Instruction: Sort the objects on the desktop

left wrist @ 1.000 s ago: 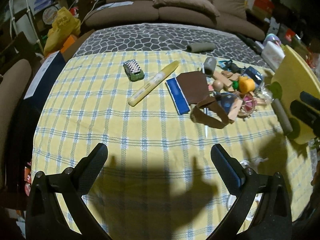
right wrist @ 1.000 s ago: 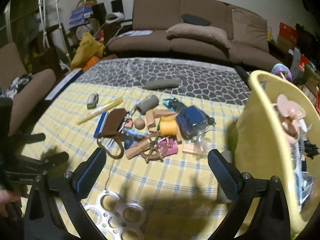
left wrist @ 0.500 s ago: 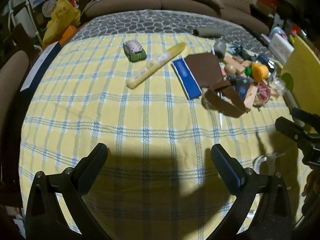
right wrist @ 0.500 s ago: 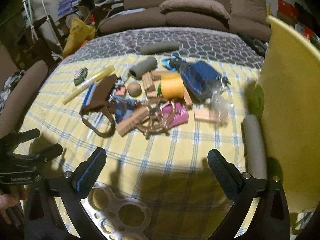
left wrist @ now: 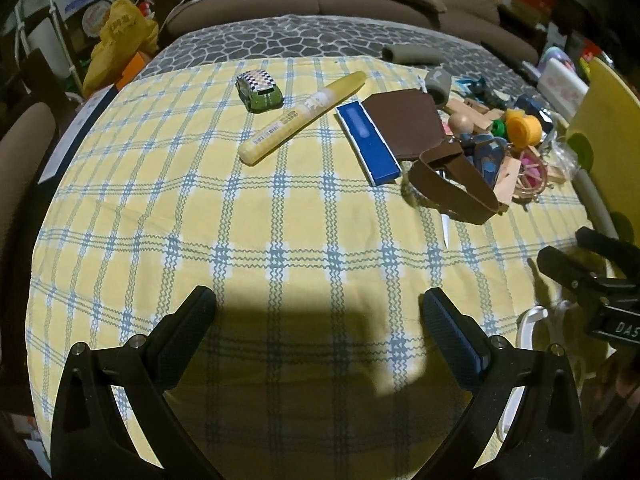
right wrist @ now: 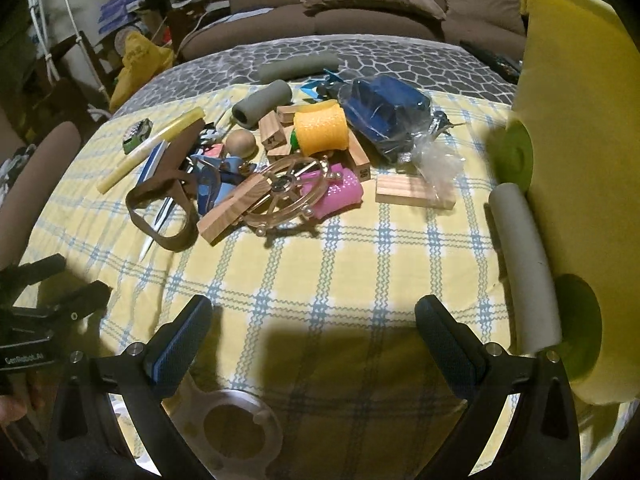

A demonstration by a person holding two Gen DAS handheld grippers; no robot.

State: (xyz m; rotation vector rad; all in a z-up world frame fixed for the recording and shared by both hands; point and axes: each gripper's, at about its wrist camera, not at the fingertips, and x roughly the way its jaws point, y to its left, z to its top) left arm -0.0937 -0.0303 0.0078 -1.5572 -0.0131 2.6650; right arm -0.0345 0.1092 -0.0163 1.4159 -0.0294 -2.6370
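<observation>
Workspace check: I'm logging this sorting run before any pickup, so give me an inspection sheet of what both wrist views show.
Surface: yellow plaid cloth over a grey patterned cover.
Job's things: toy car, yellow marker and blue case lie apart; the pile holds a yarn spool, ship's wheel, wood blocks and brown strap.
Clutter: foam tubes; metal ring plate at the near edge.
Bin: yellow bin on the right.
Grippers: left tongs and right tongs open, empty.
Cables: nothing seen.
Surroundings: brown sofa, yellow bag.
</observation>
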